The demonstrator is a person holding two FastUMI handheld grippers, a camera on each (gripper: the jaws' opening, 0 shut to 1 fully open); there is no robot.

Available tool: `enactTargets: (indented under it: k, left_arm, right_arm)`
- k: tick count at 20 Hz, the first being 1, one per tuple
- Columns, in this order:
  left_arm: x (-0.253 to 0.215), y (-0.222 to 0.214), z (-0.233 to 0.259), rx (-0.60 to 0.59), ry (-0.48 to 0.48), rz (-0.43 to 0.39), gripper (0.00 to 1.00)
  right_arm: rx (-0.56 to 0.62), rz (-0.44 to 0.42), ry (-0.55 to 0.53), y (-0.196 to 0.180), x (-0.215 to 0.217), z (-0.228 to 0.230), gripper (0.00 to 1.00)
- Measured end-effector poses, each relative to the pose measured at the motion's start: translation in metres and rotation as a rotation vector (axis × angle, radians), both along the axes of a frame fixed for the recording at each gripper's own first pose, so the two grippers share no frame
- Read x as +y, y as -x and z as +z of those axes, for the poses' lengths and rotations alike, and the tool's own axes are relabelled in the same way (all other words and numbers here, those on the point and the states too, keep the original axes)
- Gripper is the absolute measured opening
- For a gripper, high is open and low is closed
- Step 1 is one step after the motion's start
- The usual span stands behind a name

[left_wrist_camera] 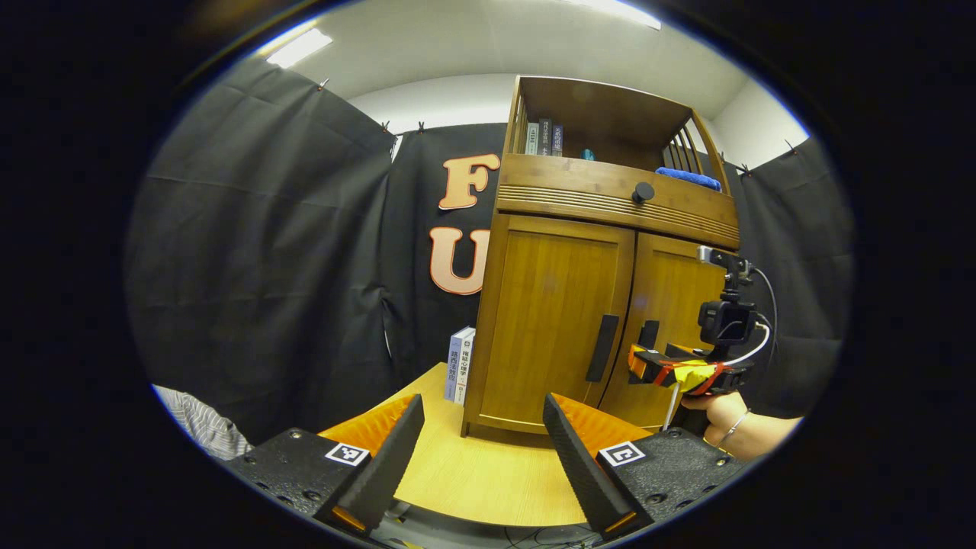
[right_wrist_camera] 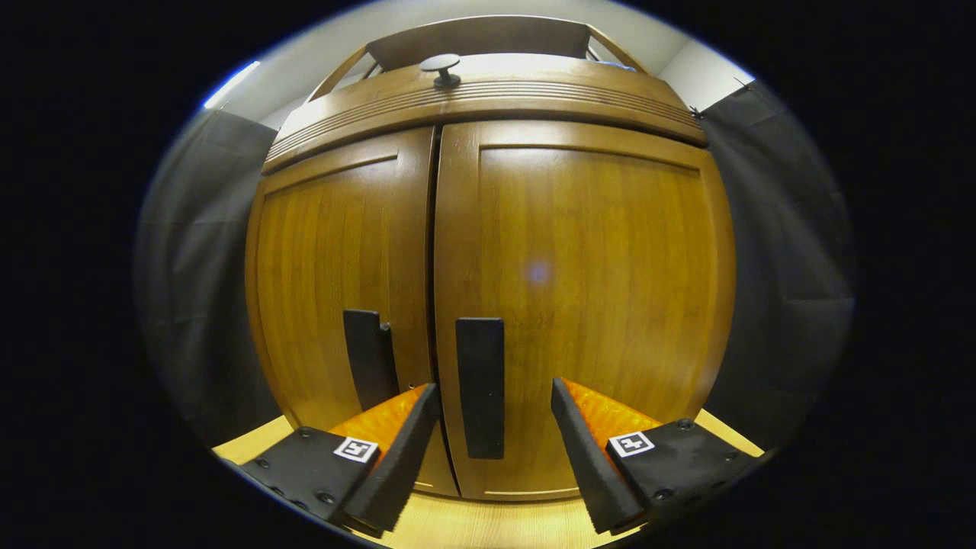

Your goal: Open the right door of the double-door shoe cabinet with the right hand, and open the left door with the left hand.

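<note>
Stands on the bench (left_wrist_camera: 488,473), well back from the left claw (left_wrist_camera: 483,450): the double-door shoe cabinet (left_wrist_camera: 587,305), both doors shut. Looms close ahead of the right claw (right_wrist_camera: 494,446), the right door (right_wrist_camera: 602,290) taking most of that view beside the left door (right_wrist_camera: 335,267).

Step in hand, by the look of it: closing the right claw on the right door handle (right_wrist_camera: 480,385). Spread wide now, fingers either side of the bar, touching nothing as far as can be told. Best to ease forward until the pads flank the handle squarely, pinch at mid-height, then draw back along an arc about the outer hinge rather than straight out. Worth keeping the near finger off the left door handle (right_wrist_camera: 370,358), which sits just beside.

Left claw spread too, empty, waiting for its own turn.

Contents, top down: open upper shelf (left_wrist_camera: 602,122) carrying upright books (left_wrist_camera: 545,137) at the back and a blue cloth (left_wrist_camera: 688,178) on the right. Below, a drawer front with a round knob (left_wrist_camera: 643,192). Behind the doors: hidden, cannot tell. Beside the cabinet, two more books (left_wrist_camera: 460,364) upright on the bench.
</note>
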State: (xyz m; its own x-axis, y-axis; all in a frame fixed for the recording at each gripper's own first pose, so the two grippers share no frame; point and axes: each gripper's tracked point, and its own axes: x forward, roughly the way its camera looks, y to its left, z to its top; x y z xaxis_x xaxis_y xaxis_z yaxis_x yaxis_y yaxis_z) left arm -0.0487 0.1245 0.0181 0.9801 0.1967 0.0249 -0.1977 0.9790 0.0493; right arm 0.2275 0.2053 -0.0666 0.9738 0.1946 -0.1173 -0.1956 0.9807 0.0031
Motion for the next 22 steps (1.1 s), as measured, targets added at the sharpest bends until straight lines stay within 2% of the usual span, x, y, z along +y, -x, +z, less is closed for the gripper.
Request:
enactTargets:
  k: [3,5,7,9,11,12,13,14,15,16,18,22]
  left_arm:
    - [0.003,0.003,0.000,0.004,0.002,0.006,0.92]
    - [0.005,0.005,0.000,0.006,0.000,0.013,0.95]
    - [0.008,0.007,-0.001,0.008,-0.002,0.019,0.95]
    - [0.009,0.008,-0.001,0.010,-0.003,0.022,0.98]
    - [0.008,0.008,-0.002,0.011,-0.003,0.021,0.95]
    - [0.007,0.009,-0.002,0.012,-0.002,0.019,0.95]
    - [0.006,0.008,-0.002,0.012,-0.002,0.015,0.95]
    - [0.005,0.007,-0.002,0.012,-0.002,0.011,0.92]
    - [0.003,0.006,-0.002,0.012,-0.002,0.006,0.95]
    - [0.001,0.005,-0.002,0.012,-0.003,0.001,0.92]
    - [-0.003,0.004,-0.002,0.014,-0.004,-0.007,0.92]
    - [-0.008,0.004,0.001,0.005,-0.005,-0.020,0.92]
  right_arm:
    - [0.035,-0.003,-0.019,-0.010,0.003,-0.009,0.76]
    - [0.043,-0.005,-0.028,-0.014,0.004,-0.012,0.67]
    - [0.050,0.000,-0.030,-0.017,0.005,-0.015,0.48]
    - [0.069,0.010,-0.026,-0.018,0.009,-0.021,0.50]
    - [0.070,0.012,-0.012,-0.016,0.009,-0.021,0.35]
    - [0.064,0.009,-0.013,-0.017,0.009,-0.019,0.43]
    - [0.071,0.009,-0.020,-0.016,0.009,-0.020,0.31]
    - [0.072,0.013,-0.019,-0.015,0.009,-0.019,0.29]
    - [0.070,0.022,-0.005,-0.015,0.009,-0.021,0.36]
    - [0.067,0.034,0.013,-0.011,0.008,-0.020,0.31]
    - [0.062,0.040,0.026,-0.002,0.005,-0.020,0.27]
    - [0.061,0.029,0.007,0.018,-0.003,-0.018,0.27]
